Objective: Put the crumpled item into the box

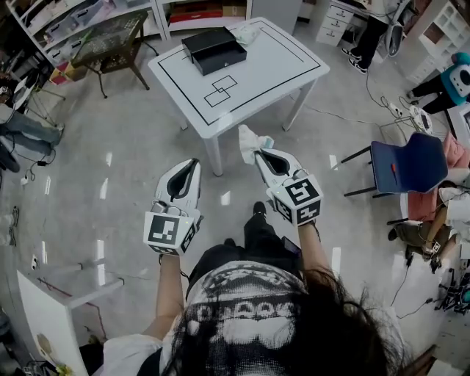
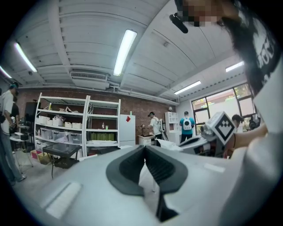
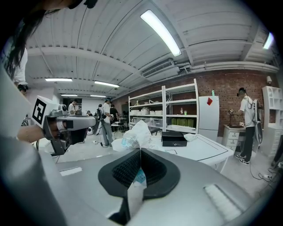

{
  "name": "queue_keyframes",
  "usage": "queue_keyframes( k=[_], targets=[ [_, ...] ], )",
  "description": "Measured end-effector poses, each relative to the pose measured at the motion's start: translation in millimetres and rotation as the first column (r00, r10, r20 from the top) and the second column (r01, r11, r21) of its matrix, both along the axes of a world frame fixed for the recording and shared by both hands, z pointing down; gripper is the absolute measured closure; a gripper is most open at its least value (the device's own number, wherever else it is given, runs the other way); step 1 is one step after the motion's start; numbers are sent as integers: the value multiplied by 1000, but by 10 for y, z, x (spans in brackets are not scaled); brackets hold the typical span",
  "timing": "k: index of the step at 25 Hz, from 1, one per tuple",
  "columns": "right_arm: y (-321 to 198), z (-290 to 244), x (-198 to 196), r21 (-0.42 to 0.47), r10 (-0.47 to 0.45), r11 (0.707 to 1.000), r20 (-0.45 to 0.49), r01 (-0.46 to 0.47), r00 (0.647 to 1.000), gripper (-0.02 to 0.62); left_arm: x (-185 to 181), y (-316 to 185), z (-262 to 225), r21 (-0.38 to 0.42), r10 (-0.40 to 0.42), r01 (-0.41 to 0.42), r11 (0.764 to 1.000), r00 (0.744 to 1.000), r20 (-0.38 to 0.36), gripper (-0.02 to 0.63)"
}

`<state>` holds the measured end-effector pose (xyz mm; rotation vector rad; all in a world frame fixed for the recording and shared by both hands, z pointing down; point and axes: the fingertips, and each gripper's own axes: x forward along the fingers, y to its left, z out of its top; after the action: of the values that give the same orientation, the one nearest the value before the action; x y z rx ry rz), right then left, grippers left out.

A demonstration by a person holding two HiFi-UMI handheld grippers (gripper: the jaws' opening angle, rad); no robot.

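As our right gripper (image 1: 258,151) pinches the crumpled wrapper (image 1: 248,138), left gripper (image 1: 194,161) closed empty, we must reach the far box (image 1: 214,50).

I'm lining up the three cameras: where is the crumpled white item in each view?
Head view: crumpled white item, centre, pinched by the right gripper.
Left gripper view: small, right of centre, at the right gripper's tip.
Right gripper view: centre, between its jaws.
Shared landmark: the white shelving.
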<state>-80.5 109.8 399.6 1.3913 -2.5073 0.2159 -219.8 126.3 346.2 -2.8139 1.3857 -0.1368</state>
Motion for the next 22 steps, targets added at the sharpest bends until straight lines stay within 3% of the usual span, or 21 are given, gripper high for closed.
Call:
queue_keyframes(
  k=[12, 22],
  targets=[
    [-1082, 158, 705, -36, -103, 994, 16, 103, 995, 586, 749, -1008, 22, -18, -100, 100, 995, 995, 9, 606],
    [-1706, 233, 1143, -42, -190, 981, 29, 191, 981, 586, 1205, -1518, 14, -14, -187, 188, 982, 982, 34, 606]
  ],
)
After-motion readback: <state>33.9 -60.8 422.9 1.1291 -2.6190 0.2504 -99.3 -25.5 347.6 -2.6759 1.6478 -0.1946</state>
